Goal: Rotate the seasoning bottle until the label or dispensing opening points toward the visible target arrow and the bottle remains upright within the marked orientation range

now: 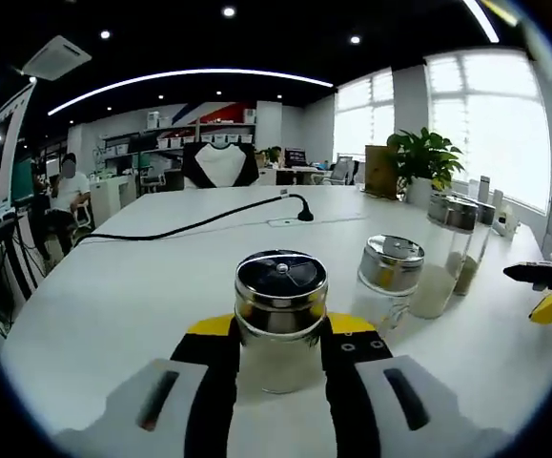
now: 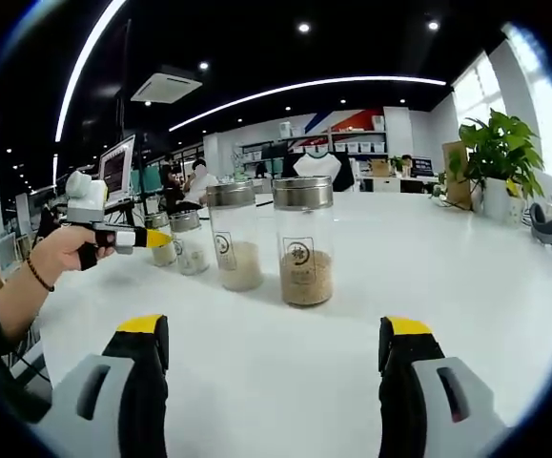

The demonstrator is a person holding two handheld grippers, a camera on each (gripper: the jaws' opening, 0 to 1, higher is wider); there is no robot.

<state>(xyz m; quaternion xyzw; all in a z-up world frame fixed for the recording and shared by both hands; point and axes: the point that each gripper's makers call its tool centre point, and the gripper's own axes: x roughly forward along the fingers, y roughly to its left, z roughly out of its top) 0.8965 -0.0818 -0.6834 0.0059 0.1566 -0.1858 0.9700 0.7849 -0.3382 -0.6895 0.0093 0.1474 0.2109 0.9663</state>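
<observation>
Left hand-held gripper [image 1: 280,355] has its jaws snug on both sides of the seasoning bottle [image 1: 280,320], upright on the white counter [image 1: 142,286]; right hand-held gripper [image 2: 274,355] is spread wide, holding nothing, facing two tall jars [image 2: 268,240] further along the counter.

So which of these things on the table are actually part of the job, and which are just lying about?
In the job:
- seasoning bottle, between the left gripper jaws
- right gripper, open, empty

Just lying about:
- short jar
- two tall jars
- black cable
- potted plant
</observation>
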